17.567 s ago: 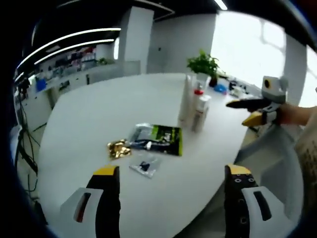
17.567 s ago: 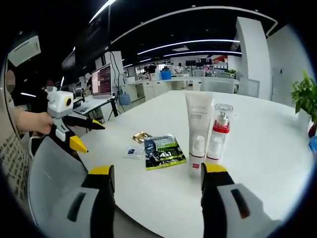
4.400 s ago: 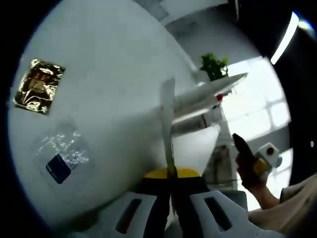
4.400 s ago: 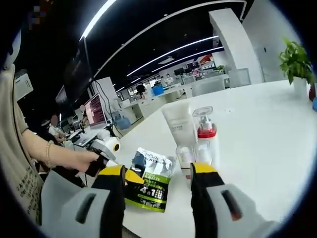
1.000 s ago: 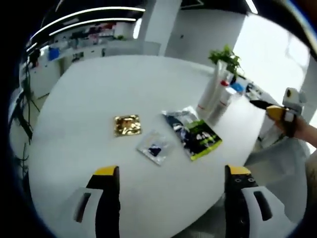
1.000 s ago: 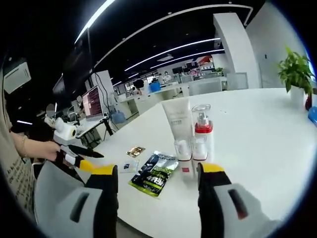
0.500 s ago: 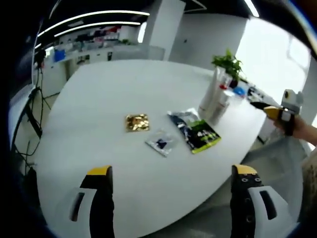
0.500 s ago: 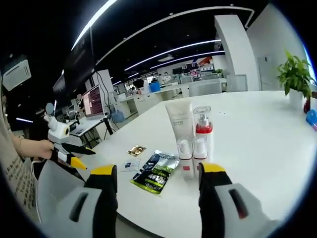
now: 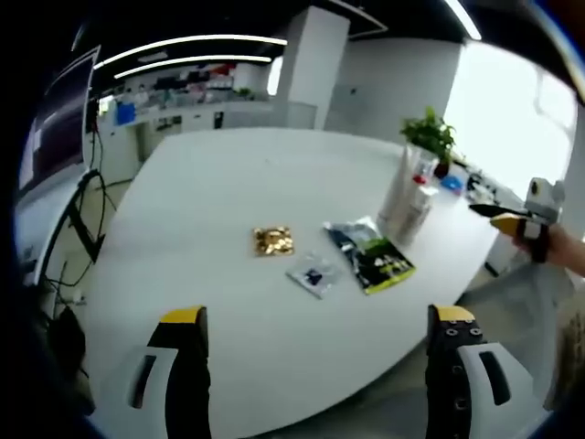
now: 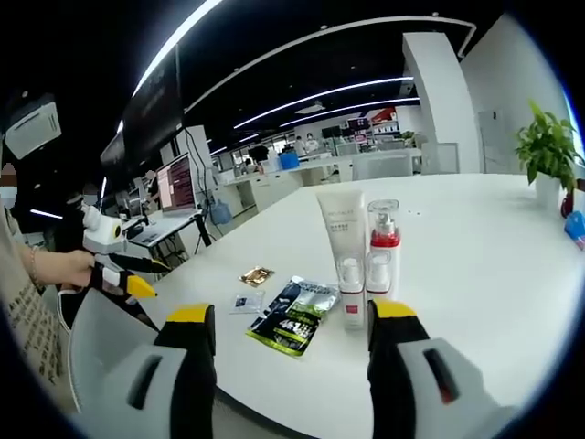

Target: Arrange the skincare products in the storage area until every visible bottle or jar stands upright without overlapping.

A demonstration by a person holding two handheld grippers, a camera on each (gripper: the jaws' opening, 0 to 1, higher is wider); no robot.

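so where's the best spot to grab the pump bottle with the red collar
Probably the white body of the pump bottle, below the red collar, coming in level from the right gripper side. It stands upright, and the white tube sits close on one flank, so put the jaws front and back, not across toward the tube.

Most of the round white table (image 9: 183,238) lies bare and open to approach. Obstacles cluster near its far right edge: a tall white tube (image 10: 342,253) touching a red-collared pump bottle (image 10: 383,259) (both upright), beside a flat green-black pouch (image 10: 292,327), small clear sachet (image 10: 245,301) and gold foil packet (image 10: 257,275).
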